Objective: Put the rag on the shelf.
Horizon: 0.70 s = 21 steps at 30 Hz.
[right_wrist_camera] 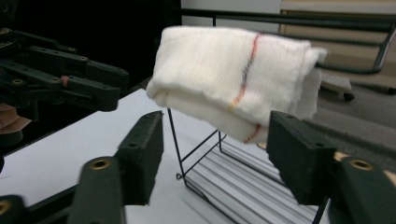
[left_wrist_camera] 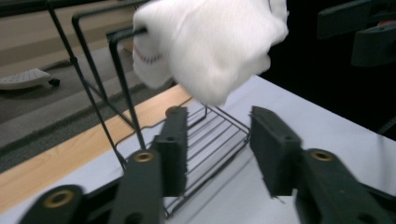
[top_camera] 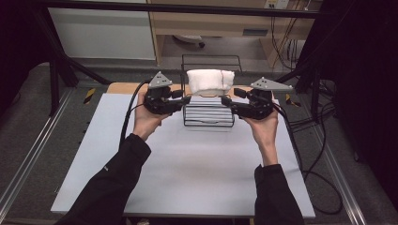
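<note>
progress: folded towel (top_camera: pixel 210 80) already hung over the wire rack's (top_camera: pixel 209 117) top rail; judged nearly done, only drawing back left.
left gripper (top_camera: pixel 184 100): jaws apart, empty, just left of the rack.
right gripper (top_camera: pixel 226 101): jaws apart, empty, just right of the rack.
towel: white, fluffy terry, thin coloured stripe, rolled edges.
rack: thin black wire, ribbed base.

towel (left_wrist_camera: pixel 205 46): top cut off by frame edge | rack (top_camera: pixel 209 115): rear rails hidden behind towel
</note>
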Motion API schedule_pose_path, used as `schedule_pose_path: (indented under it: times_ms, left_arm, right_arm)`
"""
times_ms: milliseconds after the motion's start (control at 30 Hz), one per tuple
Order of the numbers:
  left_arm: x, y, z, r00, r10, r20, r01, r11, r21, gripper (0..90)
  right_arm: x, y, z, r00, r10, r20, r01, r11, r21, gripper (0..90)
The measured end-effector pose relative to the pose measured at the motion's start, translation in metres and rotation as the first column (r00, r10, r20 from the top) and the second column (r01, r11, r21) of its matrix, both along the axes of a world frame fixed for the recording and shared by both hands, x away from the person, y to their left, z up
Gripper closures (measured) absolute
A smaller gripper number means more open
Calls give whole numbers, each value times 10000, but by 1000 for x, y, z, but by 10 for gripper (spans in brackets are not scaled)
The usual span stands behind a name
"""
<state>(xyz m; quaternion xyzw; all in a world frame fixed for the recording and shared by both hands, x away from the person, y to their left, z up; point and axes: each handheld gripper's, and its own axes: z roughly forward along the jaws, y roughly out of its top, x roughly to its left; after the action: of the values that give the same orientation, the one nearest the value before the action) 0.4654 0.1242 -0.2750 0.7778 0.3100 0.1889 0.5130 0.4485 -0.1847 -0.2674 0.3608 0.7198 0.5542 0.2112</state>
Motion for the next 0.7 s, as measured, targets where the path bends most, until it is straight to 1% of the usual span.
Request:
schedule_pose_path:
  times_ms: [67,100,167,333,367,467,533,700]
  left_arm:
    - [-4,7,-7,10000,-6,-65,7,9999,141,481]
    - [-5,10,-12,10000,27,-74,-26,9998,183,459]
    - [-8,17,-20,9997,60,-217,-55,9997,225,399]
    - [-14,35,-43,9982,353,-488,-327,9980,543,274]
    - [-16,38,-47,9977,413,-533,-386,9979,511,256]
    - [-19,48,-58,9965,447,-711,-397,9968,697,224]
    - [-23,53,-65,9957,426,-818,-364,9964,761,197]
    - [-32,63,-80,9944,411,-977,-310,9942,1027,126]
  right_arm:
    - [-3,-2,-4,10000,-39,-57,38,9999,-129,258]
    - [-4,-3,-6,9999,-28,-134,27,9999,-119,234]
    - [-6,-4,-12,9995,91,-314,-96,9999,-136,190]
    - [-12,-7,-29,9977,280,-620,-303,9989,-370,125]
    - [-12,-7,-33,9967,353,-730,-383,9985,-402,107]
    - [-15,-9,-44,9940,432,-1006,-492,9971,-586,69]
    - [-17,-9,-51,9932,499,-1051,-560,9969,-559,49]
    - [-25,-14,-67,9937,458,-1024,-519,9970,-579,10]
